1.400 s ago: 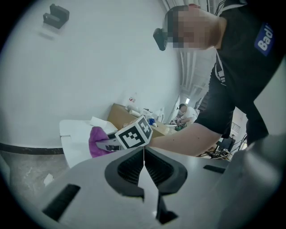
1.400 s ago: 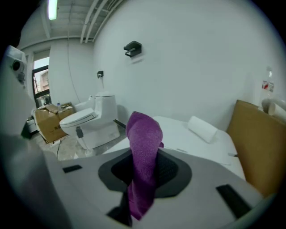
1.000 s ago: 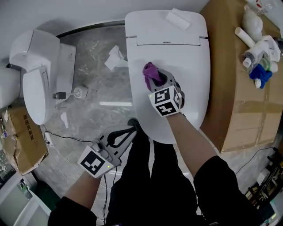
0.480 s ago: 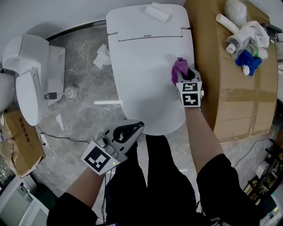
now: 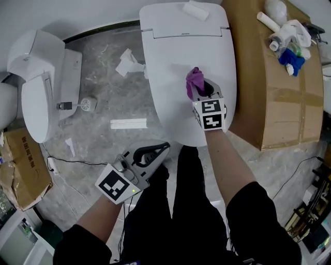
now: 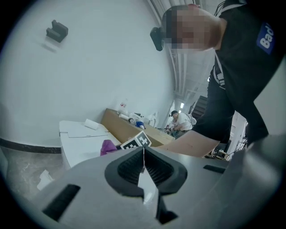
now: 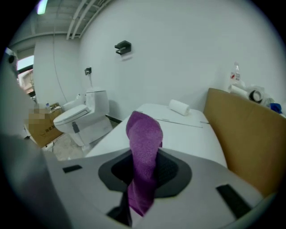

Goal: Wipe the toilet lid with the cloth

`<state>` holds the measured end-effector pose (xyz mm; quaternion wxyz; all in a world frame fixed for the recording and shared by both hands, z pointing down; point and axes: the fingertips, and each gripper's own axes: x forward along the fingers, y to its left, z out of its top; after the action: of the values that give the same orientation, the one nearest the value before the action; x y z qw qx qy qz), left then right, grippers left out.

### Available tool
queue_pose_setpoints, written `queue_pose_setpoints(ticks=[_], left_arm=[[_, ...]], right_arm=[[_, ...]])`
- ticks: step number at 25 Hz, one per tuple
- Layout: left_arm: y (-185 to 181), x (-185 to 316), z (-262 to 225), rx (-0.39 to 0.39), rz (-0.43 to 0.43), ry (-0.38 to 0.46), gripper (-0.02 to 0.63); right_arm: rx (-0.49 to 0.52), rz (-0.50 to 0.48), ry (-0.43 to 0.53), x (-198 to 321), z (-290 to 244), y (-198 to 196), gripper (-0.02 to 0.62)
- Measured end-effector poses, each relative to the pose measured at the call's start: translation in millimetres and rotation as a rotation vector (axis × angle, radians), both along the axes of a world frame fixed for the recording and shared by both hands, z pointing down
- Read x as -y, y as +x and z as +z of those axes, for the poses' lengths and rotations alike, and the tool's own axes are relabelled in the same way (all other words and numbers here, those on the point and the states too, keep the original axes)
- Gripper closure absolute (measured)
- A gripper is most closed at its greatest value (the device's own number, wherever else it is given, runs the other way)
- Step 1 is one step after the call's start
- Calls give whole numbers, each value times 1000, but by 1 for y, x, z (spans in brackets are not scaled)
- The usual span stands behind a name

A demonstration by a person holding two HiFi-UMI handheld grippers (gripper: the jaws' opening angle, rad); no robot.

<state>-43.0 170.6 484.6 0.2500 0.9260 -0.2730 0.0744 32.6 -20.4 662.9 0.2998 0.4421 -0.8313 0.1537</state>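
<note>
At the far left of the head view a 2nd white toilet [image 5: 39, 88] stands on the grey marbled floor [image 5: 98, 140]. A battered cardboard carton [image 5: 20, 165] sits below it in the lower left corner. Crumpled paper [image 5: 126, 63] lies on the floor just beside the upper left edge of the toilet lid [image 5: 170, 67]. A white strip [image 5: 128, 123] lies lower down, left of the lid.

The left gripper [image 5: 164, 146] is low in the frame, left of centre, beside the person's dark trousers [image 5: 176, 207]. Its tip is near the lid's front edge but apart from it. In the left gripper view its 2 fingers are pressed together with nothing between them.

The lid fills the upper centre, closed and flat. A small white folded pad [image 5: 195, 9] rests on the toilet's back end at the top edge of the frame.

The purple cloth [image 5: 194, 80] is over the right half of the lid, about midway along its length. The right gripper [image 5: 201, 90] has it. In the right gripper view the 2 fingers are clamped on the cloth, which rises above them in a rounded fold and hangs down below them. I cannot tell whether the cloth touches the lid.

At the right a large cardboard box [image 5: 279, 103] stands just beside the lid's right edge. A cluster of bottles and rags [image 5: 287, 36] sits on its top in the upper right corner.
</note>
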Motion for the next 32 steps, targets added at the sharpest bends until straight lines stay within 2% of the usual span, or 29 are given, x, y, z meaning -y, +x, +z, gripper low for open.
queue_pose_setpoints(ticks=[5, 9, 12, 15, 20, 24, 26, 28, 32], left_arm=[[-31, -32, -8, 29, 6, 18, 584], [-49, -44, 2, 49, -34, 9, 584], [-41, -51, 14, 48, -40, 6, 584], [-18, -55, 17, 37, -17, 5, 584], [21, -48, 8, -6, -32, 3, 584], [53, -50, 3, -17, -29, 2, 584], [63, -52, 0, -19, -33, 0, 584], [66, -52, -4, -21, -52, 2, 584], [59, -53, -14, -20, -110, 11, 584]], right_arm=[[33, -117, -15, -51, 2, -89, 500], [-5, -183, -8, -68, 21, -112, 500], [-19, -152, 9, -68, 30, -83, 500], [-23, -48, -1, -63, 35, -22, 500], [-85, 120, -15, -50, 40, 89, 500], [-90, 182, -17, -46, 43, 139, 500], [-83, 205, -23, -48, 42, 149, 500], [-69, 193, -27, -53, 39, 144, 500], [3, 47, -12, -76, 19, 80, 500]])
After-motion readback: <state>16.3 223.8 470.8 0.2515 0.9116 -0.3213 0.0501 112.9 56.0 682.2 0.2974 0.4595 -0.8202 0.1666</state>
